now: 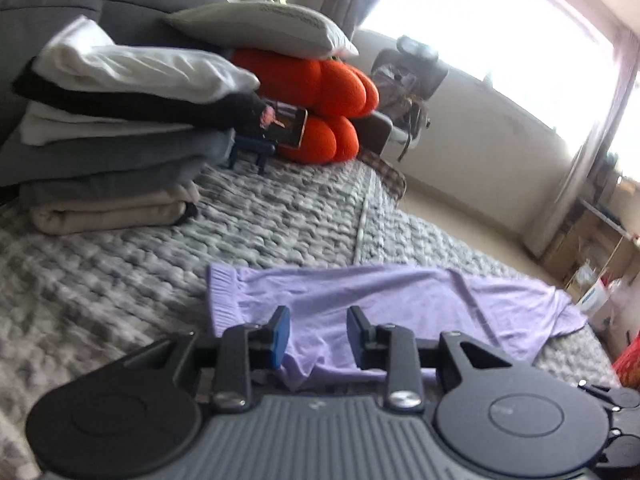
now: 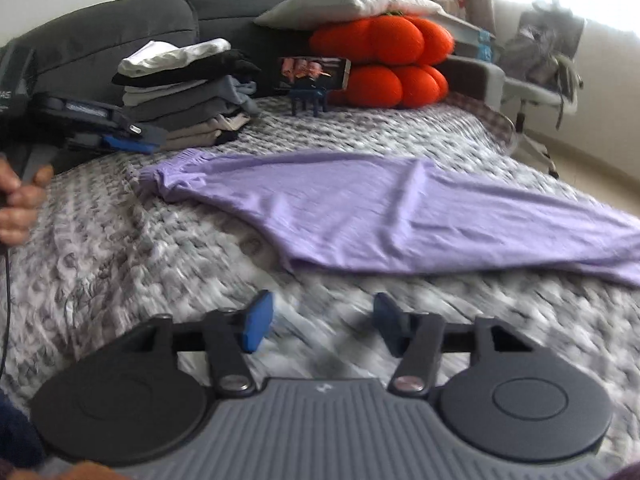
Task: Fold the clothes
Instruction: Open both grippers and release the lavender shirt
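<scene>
A lilac garment [image 2: 384,212] lies spread on the grey knitted bedspread [image 2: 160,264], its ribbed cuff end at the left. It also shows in the left wrist view [image 1: 380,304]. My left gripper [image 1: 318,336] is open, its blue pads just above the garment's near edge, with nothing between them. The left gripper also shows in the right wrist view [image 2: 120,136], held at the far left beside the clothes stack. My right gripper [image 2: 320,324] is open and empty over bare bedspread, short of the garment's near edge.
A stack of folded clothes [image 2: 184,96] sits at the back left against the grey headboard [image 2: 120,28]. A phone on a blue stand [image 2: 312,76], orange cushions [image 2: 384,64] and a pillow [image 2: 344,2] are behind. An office chair [image 2: 536,68] stands at the right, off the bed.
</scene>
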### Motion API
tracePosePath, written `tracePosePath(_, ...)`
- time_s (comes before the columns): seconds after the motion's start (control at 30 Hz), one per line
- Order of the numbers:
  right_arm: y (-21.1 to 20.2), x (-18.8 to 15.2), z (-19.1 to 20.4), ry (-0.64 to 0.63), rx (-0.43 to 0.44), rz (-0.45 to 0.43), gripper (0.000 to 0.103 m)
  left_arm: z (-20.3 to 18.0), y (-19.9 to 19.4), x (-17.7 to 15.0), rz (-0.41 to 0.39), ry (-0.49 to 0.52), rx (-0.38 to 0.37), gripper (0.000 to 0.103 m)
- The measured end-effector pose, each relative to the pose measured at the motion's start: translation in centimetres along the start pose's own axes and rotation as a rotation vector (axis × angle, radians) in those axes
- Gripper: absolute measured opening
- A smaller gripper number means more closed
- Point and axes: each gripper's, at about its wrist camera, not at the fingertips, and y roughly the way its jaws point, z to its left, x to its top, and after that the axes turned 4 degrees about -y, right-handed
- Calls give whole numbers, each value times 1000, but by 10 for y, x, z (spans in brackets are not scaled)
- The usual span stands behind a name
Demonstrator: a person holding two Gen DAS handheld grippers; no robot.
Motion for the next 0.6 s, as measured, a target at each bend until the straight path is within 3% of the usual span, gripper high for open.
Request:
tracePosePath(0.27,13,4,11,-19,-14,-53,60,16,39,-6,69,-50,49,31)
tracePosePath(0.6,8,1,16,-11,-20,-46,59,41,39,-4,46,-130,16,31)
